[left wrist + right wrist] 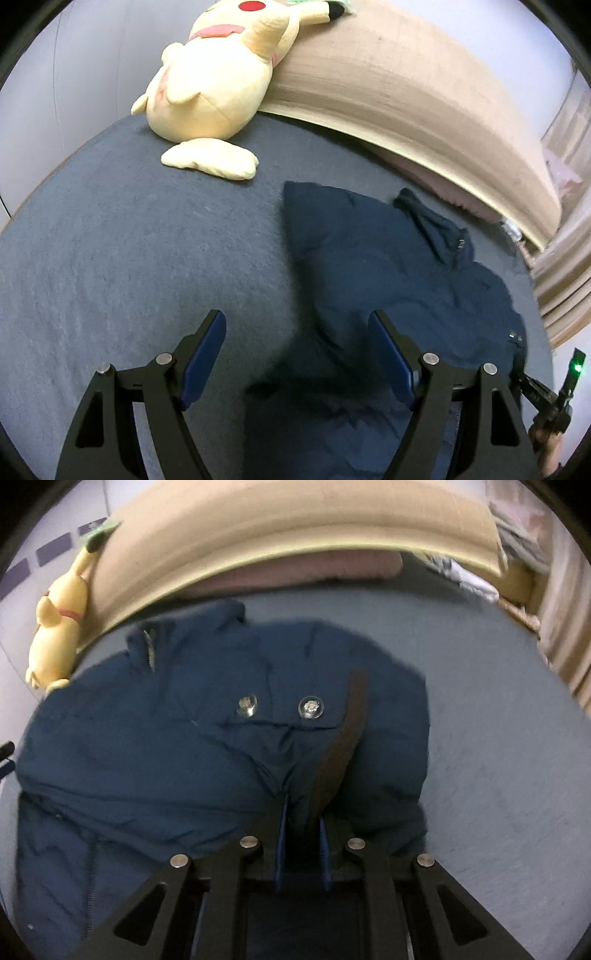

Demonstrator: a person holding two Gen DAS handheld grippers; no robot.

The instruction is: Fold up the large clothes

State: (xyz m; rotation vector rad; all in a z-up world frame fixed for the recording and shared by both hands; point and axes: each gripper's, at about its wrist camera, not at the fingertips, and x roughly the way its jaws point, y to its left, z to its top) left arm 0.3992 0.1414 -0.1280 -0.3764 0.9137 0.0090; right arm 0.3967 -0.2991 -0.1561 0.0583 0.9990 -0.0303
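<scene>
Right claw [301, 834] pinches jacket [184, 746] edge on bed [498, 757]; left claw [297, 354] spread, empty. Mid-fold; next: left grabs opposite edge.

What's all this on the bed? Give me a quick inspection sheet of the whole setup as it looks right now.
Surface: bed with grey-blue sheet, lightly wrinkled.
Job's things: navy jacket lying rumpled on the sheet, two metal snaps showing.
Clutter: yellow plush toy leaning on the headboard.
Grippers: left tongs wide open above the jacket's edge; right tongs shut on a fold of the jacket.
Cables: nothing seen.
Surroundings: tan headboard, a pinkish pillow at its foot, pale wall behind.
</scene>
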